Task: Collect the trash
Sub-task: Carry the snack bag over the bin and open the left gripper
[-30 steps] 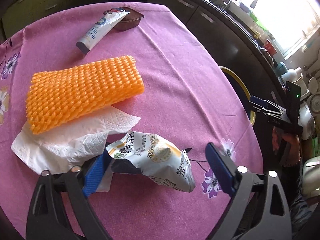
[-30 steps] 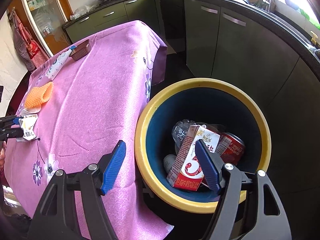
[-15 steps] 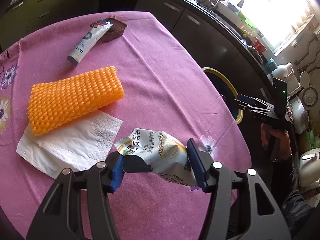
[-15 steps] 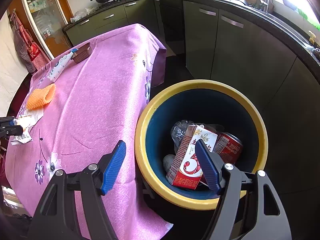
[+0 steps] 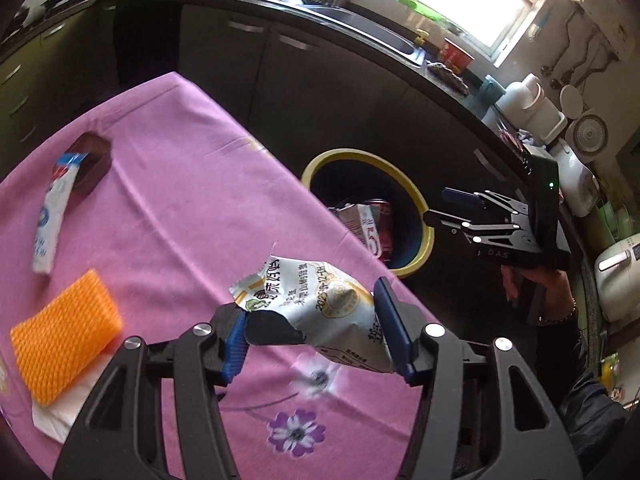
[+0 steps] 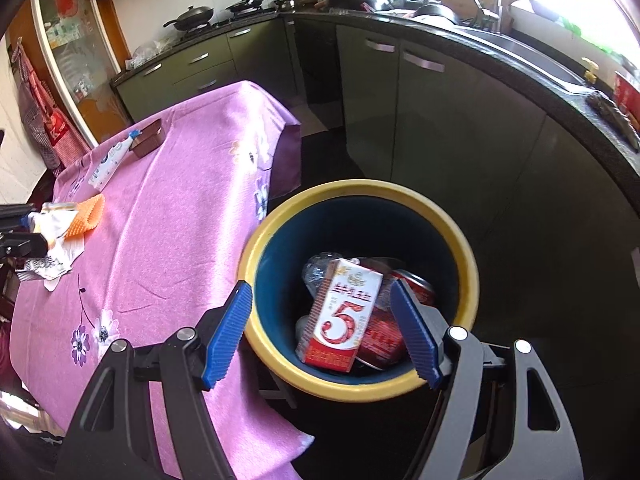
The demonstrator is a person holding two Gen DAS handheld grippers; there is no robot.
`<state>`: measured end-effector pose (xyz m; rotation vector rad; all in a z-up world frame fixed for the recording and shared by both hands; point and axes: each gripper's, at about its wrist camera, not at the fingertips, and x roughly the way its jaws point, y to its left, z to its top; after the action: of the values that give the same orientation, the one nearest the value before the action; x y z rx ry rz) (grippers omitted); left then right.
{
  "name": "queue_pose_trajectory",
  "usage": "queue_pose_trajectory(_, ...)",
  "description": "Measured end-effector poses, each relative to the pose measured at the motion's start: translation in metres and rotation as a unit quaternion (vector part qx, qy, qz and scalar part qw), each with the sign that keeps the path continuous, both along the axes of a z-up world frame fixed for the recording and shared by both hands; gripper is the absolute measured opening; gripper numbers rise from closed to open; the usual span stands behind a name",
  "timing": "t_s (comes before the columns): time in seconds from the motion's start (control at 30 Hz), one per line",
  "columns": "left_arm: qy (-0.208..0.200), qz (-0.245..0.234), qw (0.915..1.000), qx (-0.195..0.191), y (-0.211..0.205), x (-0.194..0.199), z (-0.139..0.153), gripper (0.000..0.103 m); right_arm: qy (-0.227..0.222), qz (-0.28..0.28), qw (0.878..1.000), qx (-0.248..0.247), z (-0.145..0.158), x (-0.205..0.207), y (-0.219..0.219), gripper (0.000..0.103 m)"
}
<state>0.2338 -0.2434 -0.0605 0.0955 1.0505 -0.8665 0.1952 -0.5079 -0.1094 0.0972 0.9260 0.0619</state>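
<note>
Left wrist view shows the left hand-held gripper (image 5: 310, 332) clamped on a crinkled snack bag (image 5: 320, 304), its blue pads pressing the two ends, the bag lifted clear of the pink desk (image 5: 180, 200). Those jaws have just been closing, with the bag between them. From where I stand the hold looks shallow: the pads pinch soft, air-puffed foil, so the bag could slide out or twist loose on the way across.

To the far right, off the desk edge, sits the yellow-rimmed bin (image 5: 418, 200), already holding a carton (image 6: 344, 316) and a red can (image 6: 412, 284). The right hand-held gripper (image 6: 324, 332) hangs over that bin with its jaws apart and nothing between them. That is the second worry: it sits near the line the bag would take, so the two tools might knock together above the rim, or the bag might catch on it and fall to the floor rather than in.

A release too early would drop the bag on the desk edge or down the hanging cloth. A light bag may also flutter sideways instead of falling straight.

Left on the desk, well apart from the bin, are an orange sponge (image 5: 66, 336) on a tissue (image 5: 60, 412), a tube (image 5: 52, 220) and a small brown tray (image 5: 92, 160)
</note>
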Motion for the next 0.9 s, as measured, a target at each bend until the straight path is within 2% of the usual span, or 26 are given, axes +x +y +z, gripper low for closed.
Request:
queue_pose_trajectory(0.13, -0.009, -0.053, 0.9986, 0.002, -0.067, 0.013, -0.003, 0.055, -0.004, -0.021, 1.0, -0.006, 0.005, -0.013, -0.021, 0.071)
queue_pose_trajectory(0.27, -0.013, -0.086, 0.996, 0.019, -0.128, 0.03, -0.022, 0.055, 0.0, -0.043, 0.999, -0.006, 0.004, -0.023, -0.044, 0.071)
queue_pose_trajectory(0.33, -0.021, -0.093, 0.9949, 0.032, -0.159, 0.04, -0.035, 0.055, 0.003, -0.051, 0.999, -0.005, 0.002, -0.027, -0.053, 0.071)
queue_pose_trajectory(0.5, -0.037, -0.106, 0.9916, 0.064, -0.204, 0.053, -0.06, 0.056, 0.011, -0.067, 0.998, -0.003, -0.005, -0.033, -0.07, 0.071)
queue_pose_trajectory(0.53, -0.04, -0.107, 0.9908, 0.073, -0.211, 0.055, -0.064, 0.059, 0.012, -0.069, 0.998, -0.002, -0.006, -0.033, -0.071, 0.071)
queue_pose_trajectory(0.57, -0.044, -0.106, 0.9903, 0.078, -0.214, 0.055, -0.067, 0.064, 0.013, -0.071, 0.997, -0.001, -0.007, -0.034, -0.074, 0.071)
queue_pose_trajectory(0.67, -0.053, -0.102, 0.9902, 0.079, -0.214, 0.052, -0.066, 0.07, 0.013, -0.075, 0.997, 0.001, -0.009, -0.036, -0.078, 0.071)
queue_pose_trajectory(0.8, -0.07, -0.095, 0.9904, 0.072, -0.196, 0.038, -0.052, 0.071, 0.013, -0.078, 0.997, 0.003, -0.009, -0.038, -0.08, 0.071)
queue_pose_trajectory(0.9, -0.072, -0.085, 0.9923, 0.053, -0.17, 0.023, -0.038, 0.075, 0.013, -0.073, 0.997, 0.005, -0.009, -0.037, -0.076, 0.071)
